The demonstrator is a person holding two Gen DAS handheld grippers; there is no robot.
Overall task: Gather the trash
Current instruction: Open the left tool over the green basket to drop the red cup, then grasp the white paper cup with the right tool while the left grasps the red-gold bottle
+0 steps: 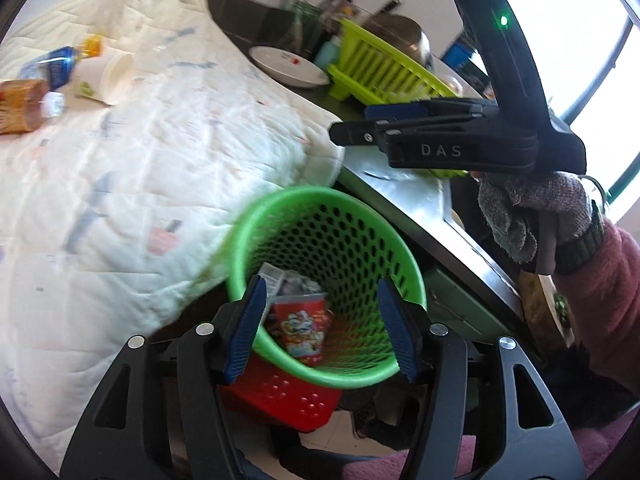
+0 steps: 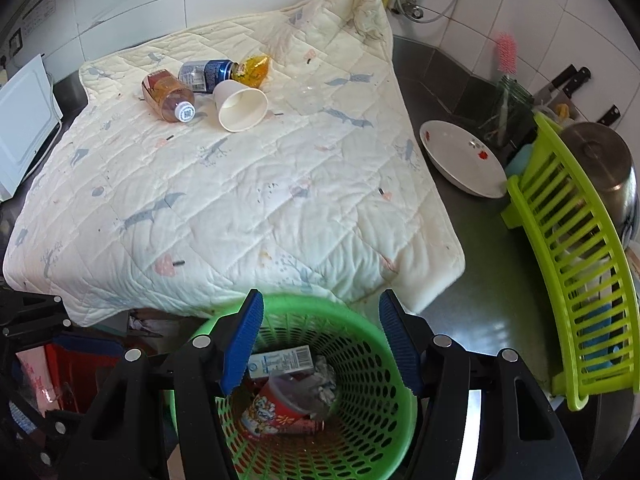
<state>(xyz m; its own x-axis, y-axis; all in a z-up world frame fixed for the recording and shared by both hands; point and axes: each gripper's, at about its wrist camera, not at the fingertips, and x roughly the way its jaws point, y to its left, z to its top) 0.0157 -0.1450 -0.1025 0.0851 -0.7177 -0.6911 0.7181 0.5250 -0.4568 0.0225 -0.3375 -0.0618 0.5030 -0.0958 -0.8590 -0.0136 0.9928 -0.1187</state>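
The round green perforated plastic wastebasket (image 2: 320, 400) is sitting directly below both tongs, and it is already holding part of the haul: a red printed paper cup (image 2: 280, 412), a small white carton (image 2: 280, 358) and some crumpled silvery foil (image 2: 324, 380), all lying at its bottom.

The right tongs (image 2: 320, 344) are hanging spread wide above the rim with nothing between the blue pads. The left tongs (image 1: 320, 324) are likewise gaping and empty over the same basket, where the red cup (image 1: 302, 328) is showing between them.

What is left is lying well ahead of the right tongs, at the far side of the cream quilted mat (image 2: 240, 200) that is covering the counter (image 2: 492, 300): a clear plastic bottle of amber drink with a white cap (image 2: 168, 96), a blue-labelled bottle (image 2: 206, 74), a yellow-orange wrapper (image 2: 250, 68) touching it, and a white paper cup (image 2: 240, 106) tipped on its side, all clustered together.

So the job is looking roughly half done; about four pieces are waiting for pickup.

Off to the right of the tongs, a white shallow dish (image 2: 464, 160) and a lime-green slatted dish rack (image 2: 572, 264) are standing on the counter; these are looking like kitchenware, not rubbish.
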